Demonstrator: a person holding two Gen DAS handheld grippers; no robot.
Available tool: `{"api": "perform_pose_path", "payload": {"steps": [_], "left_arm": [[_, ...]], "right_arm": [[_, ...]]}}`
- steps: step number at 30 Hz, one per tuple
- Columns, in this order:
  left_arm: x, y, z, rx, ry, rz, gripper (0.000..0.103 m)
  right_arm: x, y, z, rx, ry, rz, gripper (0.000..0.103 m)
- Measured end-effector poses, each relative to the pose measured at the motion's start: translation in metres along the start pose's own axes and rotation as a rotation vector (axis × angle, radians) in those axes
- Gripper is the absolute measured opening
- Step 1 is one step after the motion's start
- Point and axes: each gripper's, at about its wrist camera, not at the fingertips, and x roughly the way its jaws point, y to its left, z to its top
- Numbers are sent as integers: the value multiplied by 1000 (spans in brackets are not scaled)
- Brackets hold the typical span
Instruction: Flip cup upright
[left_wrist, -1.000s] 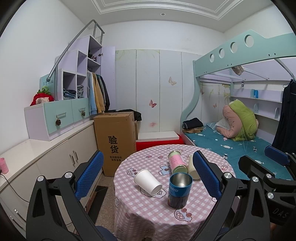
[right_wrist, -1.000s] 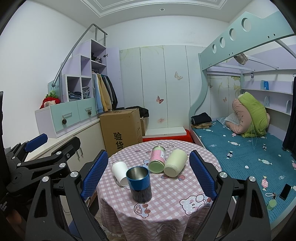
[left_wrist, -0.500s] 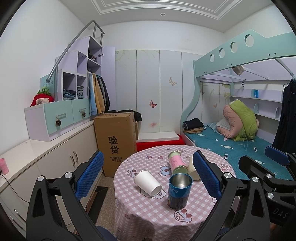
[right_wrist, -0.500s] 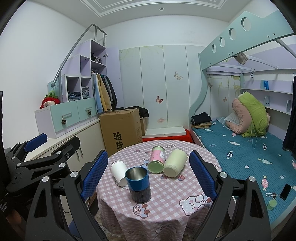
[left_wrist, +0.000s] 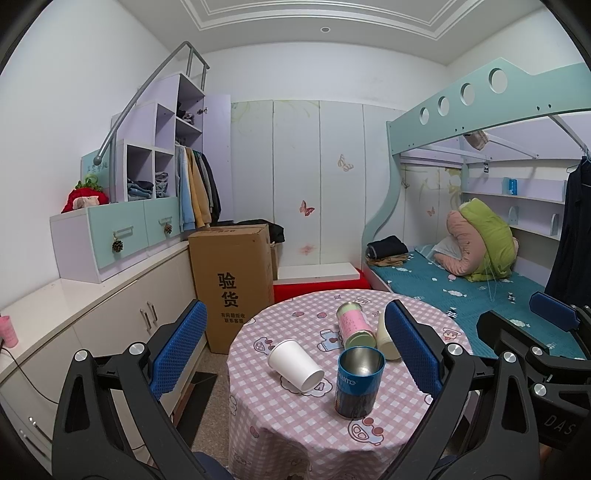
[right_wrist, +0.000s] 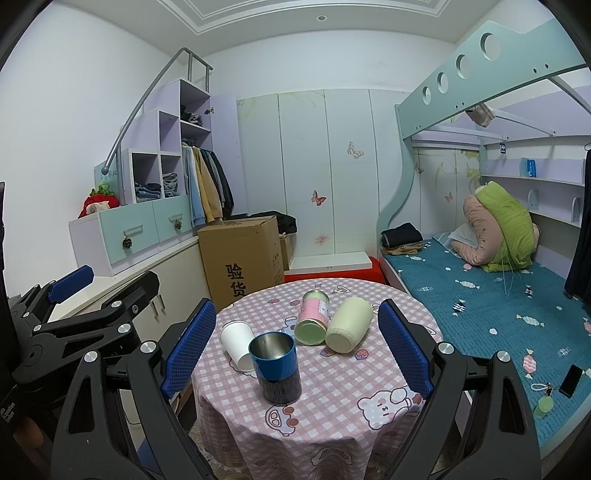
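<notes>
A blue metal cup (left_wrist: 359, 382) (right_wrist: 276, 365) stands upright near the front of the round checked table (left_wrist: 295, 428) (right_wrist: 332, 410). A white paper cup (left_wrist: 294, 364) (right_wrist: 238, 344) lies on its side left of it. A pink and green canister (left_wrist: 354, 325) (right_wrist: 313, 317) and a cream cup (right_wrist: 348, 325) (left_wrist: 386, 338) lie on their sides behind. My left gripper (left_wrist: 295, 350) and right gripper (right_wrist: 297, 349) are both open and empty, held back from the table, above its near edge.
A tall cardboard box (left_wrist: 232, 284) stands on the floor behind the table at left. White cabinets (left_wrist: 92, 317) run along the left wall. A bunk bed with a teal mattress (right_wrist: 491, 306) lies to the right.
</notes>
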Motion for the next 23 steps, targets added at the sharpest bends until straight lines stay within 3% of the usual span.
{"api": "perform_pose_path", "payload": {"steps": [23], "left_arm": [[7, 3, 3, -8, 17, -12, 97]], "right_arm": [[4, 0, -1, 2, 2, -4, 86]]}}
